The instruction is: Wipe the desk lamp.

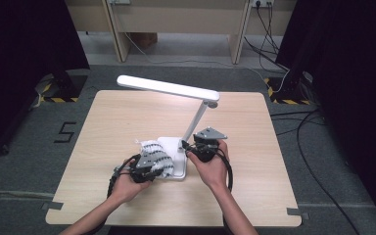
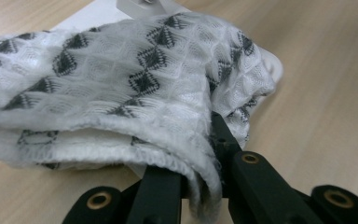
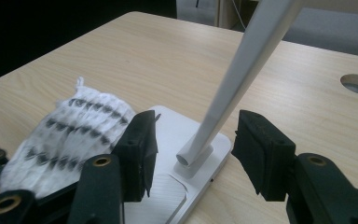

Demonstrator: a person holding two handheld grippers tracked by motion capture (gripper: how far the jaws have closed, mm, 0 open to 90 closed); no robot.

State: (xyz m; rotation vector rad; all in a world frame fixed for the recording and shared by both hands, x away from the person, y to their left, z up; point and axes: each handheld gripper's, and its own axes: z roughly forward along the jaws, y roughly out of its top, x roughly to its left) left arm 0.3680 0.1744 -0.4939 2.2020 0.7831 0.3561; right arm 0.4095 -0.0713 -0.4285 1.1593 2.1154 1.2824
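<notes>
On lamp base (image 1: 176, 157), desk (image 1: 127, 117) centre: our patterned cloth (image 2: 121, 93), soft, light, limp; we grip bunched edge. Left tongs (image 2: 200, 182) clamped on cloth. Right tongs (image 3: 193, 154) wide, straddling lamp stem (image 3: 242, 70), not touching.

Left tongs (image 1: 162, 164) clamped tight, forearm angled in; right tongs (image 1: 187, 146) spread wide, hand steady.

Woven cloth (image 2: 135, 84), waffle-textured, white with dark grey diamond marks, soft and matt, edges frayed and stitched. Lamp base (image 3: 186, 135) of smooth white plastic with faint sheen; lamp stem (image 3: 242, 65) equally smooth, satin white. Table (image 1: 127, 117) of pale wood-grain laminate, matt. Jaw pads of right gripper (image 3: 193, 156) matt black, slightly rough; brass-coloured rivets, shiny.
</notes>
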